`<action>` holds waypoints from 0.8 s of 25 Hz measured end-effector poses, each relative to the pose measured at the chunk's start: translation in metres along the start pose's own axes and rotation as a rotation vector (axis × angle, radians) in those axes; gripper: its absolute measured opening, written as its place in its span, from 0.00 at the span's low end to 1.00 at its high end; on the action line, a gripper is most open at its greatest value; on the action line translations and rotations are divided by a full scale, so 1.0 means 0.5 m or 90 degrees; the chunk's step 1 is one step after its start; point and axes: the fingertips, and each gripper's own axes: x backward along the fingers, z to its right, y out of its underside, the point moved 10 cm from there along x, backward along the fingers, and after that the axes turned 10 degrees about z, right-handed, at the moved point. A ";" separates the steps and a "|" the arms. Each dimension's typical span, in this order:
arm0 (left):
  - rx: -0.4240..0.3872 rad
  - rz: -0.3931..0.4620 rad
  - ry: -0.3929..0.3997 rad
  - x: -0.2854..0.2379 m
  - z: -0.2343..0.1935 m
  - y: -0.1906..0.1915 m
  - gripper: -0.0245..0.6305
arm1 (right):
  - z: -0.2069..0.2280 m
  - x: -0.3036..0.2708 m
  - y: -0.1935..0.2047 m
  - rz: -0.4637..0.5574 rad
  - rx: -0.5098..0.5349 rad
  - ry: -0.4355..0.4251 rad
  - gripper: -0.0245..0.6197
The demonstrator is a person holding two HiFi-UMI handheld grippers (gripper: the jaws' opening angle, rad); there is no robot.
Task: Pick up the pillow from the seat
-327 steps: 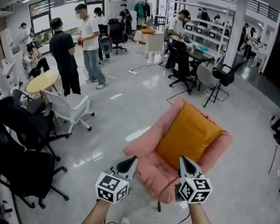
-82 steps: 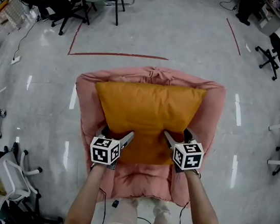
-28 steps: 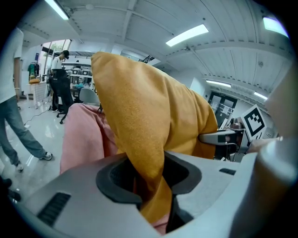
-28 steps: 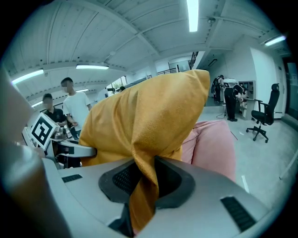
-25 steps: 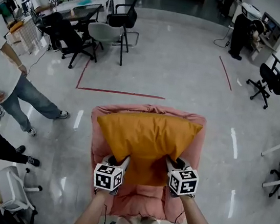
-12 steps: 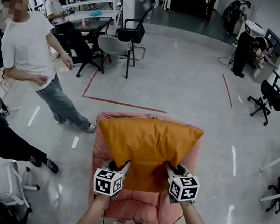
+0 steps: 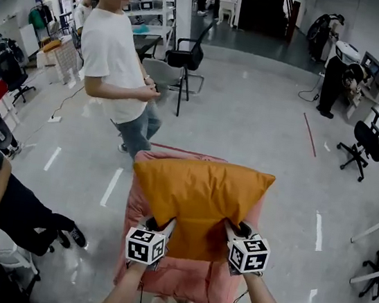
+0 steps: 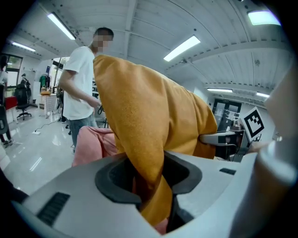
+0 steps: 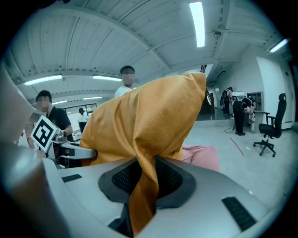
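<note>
**Pillow Pinched at Both Lower Corners**

In the head view, the orange pillow point(image 7: 197, 197) stood upright just ahead of both sets of jaws, seemingly clear of the pink seat point(image 7: 178, 279) beneath. In the left gripper view, the left gripper point(image 8: 153, 186) was clamped narrowly on a bunched fold of fabric. In the right gripper view, the right gripper point(image 9: 142, 186) pinched its corner likewise, probably to share the weight and keep the pillow spread.

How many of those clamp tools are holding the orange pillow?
2. The left gripper pinches the pillow at its near left corner, the right gripper at its near right corner; no others show.
</note>
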 end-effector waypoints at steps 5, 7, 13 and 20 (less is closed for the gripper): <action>-0.002 0.017 -0.013 0.039 0.053 0.001 0.28 | 0.004 0.056 -0.009 0.013 0.006 -0.013 0.19; -0.004 0.025 -0.019 0.059 0.061 -0.004 0.28 | -0.006 0.070 -0.016 0.019 0.008 -0.019 0.19; -0.011 0.050 -0.041 0.129 0.082 -0.025 0.28 | -0.043 0.105 -0.040 0.034 0.016 -0.043 0.20; -0.012 0.076 -0.068 0.186 0.128 -0.025 0.29 | -0.053 0.154 -0.053 0.054 0.024 -0.073 0.20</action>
